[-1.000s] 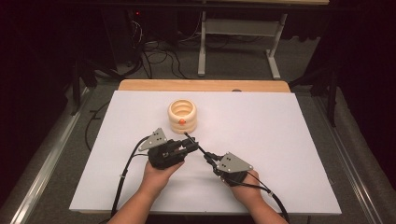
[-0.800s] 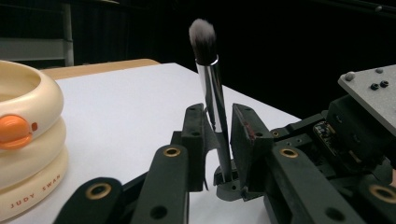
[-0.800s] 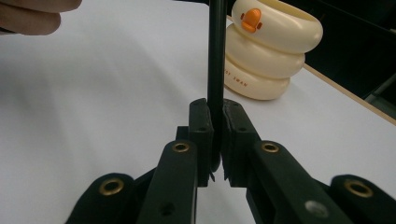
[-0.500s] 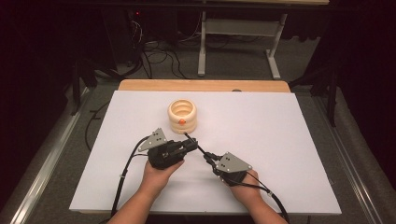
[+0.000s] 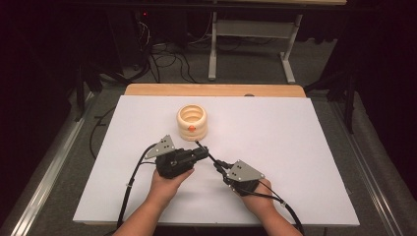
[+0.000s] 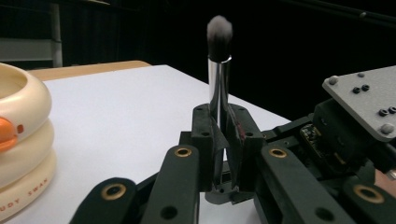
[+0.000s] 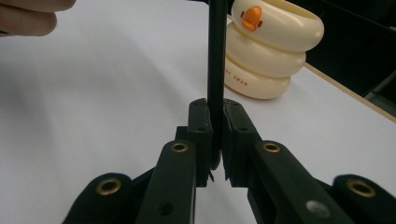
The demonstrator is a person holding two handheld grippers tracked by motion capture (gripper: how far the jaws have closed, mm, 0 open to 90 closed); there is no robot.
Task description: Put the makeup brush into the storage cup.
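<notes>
While seemingly clamped, brush (image 6: 219, 70) between both hand-held grippers (image 5: 212, 158).

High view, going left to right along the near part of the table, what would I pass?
Left gripper with its grey plate → slim black-handled makeup brush → right gripper; the cream ringed duck holder lies farther back.

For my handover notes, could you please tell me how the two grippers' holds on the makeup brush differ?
The left gripper clamps the makeup brush at its shiny metal ferrule, near the bristles; the right gripper clamps its black handle. In the high view, the left gripper lies closer to the cream duck-faced holder, the right farther back. Both are shut on the brush, above the white table.
</notes>
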